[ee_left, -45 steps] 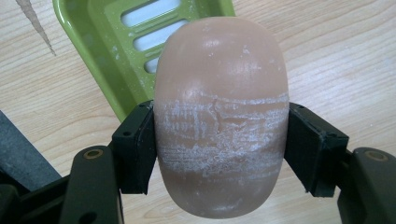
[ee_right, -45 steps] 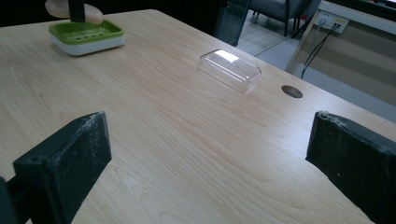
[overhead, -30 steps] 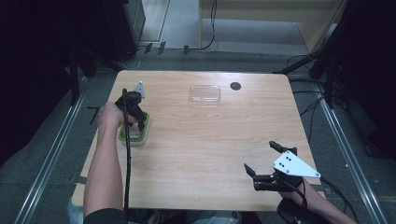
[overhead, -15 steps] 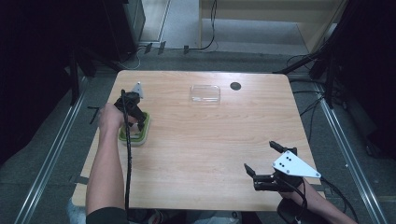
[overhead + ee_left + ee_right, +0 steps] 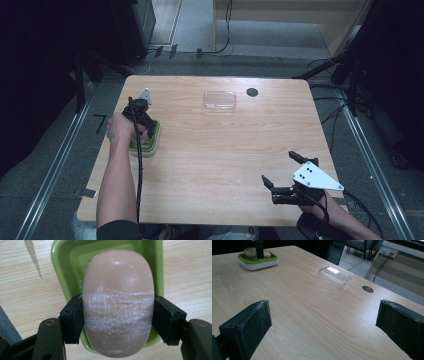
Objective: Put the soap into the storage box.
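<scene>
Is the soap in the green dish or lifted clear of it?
Cannot tell for sure. The left tongs clamp the soap directly over the green dish; whether it touches the bottom is hidden.

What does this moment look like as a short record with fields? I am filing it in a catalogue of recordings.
held thing: pinkish-beige oval soap bar, scuffed white
holder: left gripper, jaws clamped on the bar's sides
under the bar: green plastic soap dish with white base
other gripper: right gripper, jaws apart, nothing between them
also on the table: clear plastic rectangular lid, lying apart
surface: light wooden table
</scene>
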Available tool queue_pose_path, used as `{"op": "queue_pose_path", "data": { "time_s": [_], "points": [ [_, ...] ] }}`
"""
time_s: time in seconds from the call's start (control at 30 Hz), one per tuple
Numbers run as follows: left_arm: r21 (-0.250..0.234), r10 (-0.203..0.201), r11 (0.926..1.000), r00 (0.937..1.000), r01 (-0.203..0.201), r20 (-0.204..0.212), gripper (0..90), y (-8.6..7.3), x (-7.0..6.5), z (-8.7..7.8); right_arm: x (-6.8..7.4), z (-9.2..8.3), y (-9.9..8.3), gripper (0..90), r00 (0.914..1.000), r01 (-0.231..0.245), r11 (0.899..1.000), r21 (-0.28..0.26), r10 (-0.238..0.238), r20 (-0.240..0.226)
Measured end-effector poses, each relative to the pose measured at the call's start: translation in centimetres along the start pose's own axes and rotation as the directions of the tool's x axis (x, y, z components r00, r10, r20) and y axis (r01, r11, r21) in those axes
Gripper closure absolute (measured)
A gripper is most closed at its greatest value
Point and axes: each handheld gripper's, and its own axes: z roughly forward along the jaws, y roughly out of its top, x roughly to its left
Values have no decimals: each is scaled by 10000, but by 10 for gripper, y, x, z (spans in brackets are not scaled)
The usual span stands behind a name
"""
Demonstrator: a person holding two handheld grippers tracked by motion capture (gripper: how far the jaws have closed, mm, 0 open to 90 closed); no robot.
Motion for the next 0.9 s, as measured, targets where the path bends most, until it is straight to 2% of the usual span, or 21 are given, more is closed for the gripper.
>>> {"op": "queue_pose_path", "data": {
  "time_s": [0.27,0.7,0.9],
  "points": [
    [-153,-327,9994,9994,325,-138,335,1,1,7,0,0,0,0,10000,-17,10000,-23,17,4],
    [-168,-535,9984,9986,534,-54,335,0,1,14,0,0,0,0,10000,15,10000,-23,-15,12],
    [-84,-780,9969,9969,779,-48,331,0,2,16,0,0,0,0,10000,27,10000,-26,-27,1]
  ]
}}
